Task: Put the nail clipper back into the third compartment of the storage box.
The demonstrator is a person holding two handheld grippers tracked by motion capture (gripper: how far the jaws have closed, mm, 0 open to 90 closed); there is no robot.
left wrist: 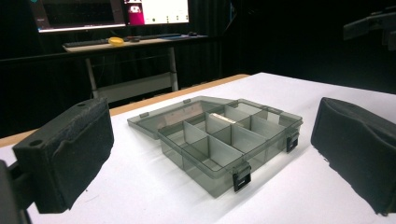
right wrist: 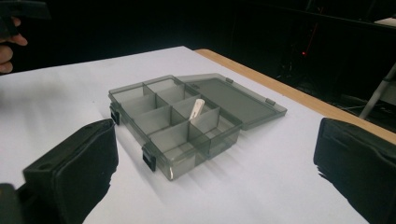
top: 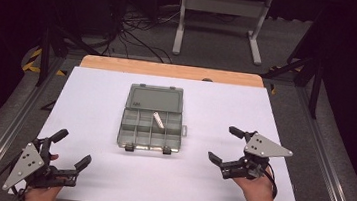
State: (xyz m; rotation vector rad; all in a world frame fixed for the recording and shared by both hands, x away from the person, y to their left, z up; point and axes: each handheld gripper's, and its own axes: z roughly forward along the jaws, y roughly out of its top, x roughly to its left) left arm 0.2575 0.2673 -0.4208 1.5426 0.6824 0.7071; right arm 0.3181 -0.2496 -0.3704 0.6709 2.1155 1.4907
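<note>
both grippers, left gripper [top: 72,147] and right gripper [top: 224,144], gape beside the open organizer box [top: 153,119].

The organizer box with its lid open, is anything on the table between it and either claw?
Nothing visible. Bare white table lies between the left claw and the organizer box, and likewise between the right claw and the box. Both claws are open, apart from it. A small white piece lies inside one compartment.

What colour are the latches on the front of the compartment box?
Black, on a translucent grey box; the latches show best in the left gripper view.
</note>
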